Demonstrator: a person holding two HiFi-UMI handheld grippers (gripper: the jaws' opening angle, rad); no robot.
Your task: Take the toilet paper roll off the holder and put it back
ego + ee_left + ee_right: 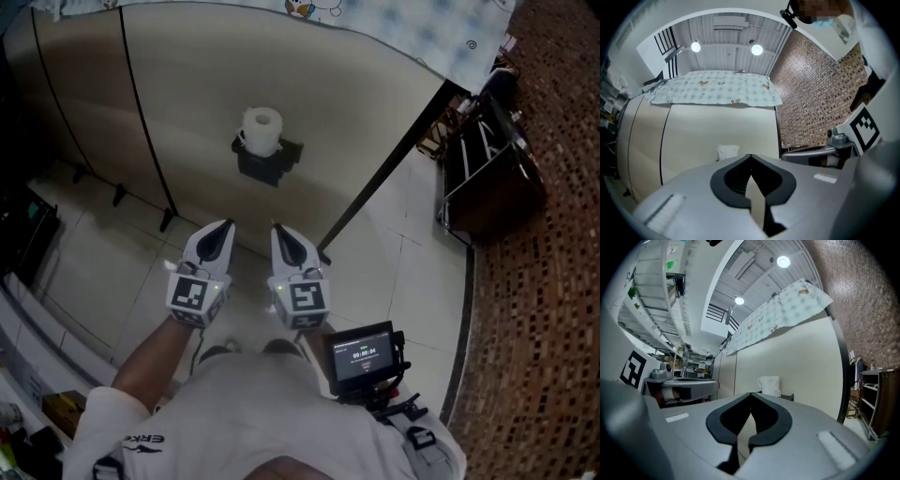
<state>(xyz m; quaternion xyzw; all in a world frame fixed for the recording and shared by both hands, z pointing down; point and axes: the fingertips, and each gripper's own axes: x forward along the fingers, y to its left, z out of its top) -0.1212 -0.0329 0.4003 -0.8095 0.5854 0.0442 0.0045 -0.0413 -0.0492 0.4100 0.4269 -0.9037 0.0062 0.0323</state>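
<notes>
Toilet paper roll (262,130) sits upright on the black holder (269,159), mounted on the beige partition (187,94). Left gripper (223,228) and right gripper (279,230) are clenched, empty, side by side, well apart from the holder. Black post (384,178) and dark rack (492,178) stand right of the holder.

I'm seeing clear air running from the left gripper (224,225) and right gripper (277,228) to the toilet paper roll (262,129) on its holder (270,161), with the beige panel (187,89) blocking behind it and a dark rack (489,183) standing well off right.
</notes>
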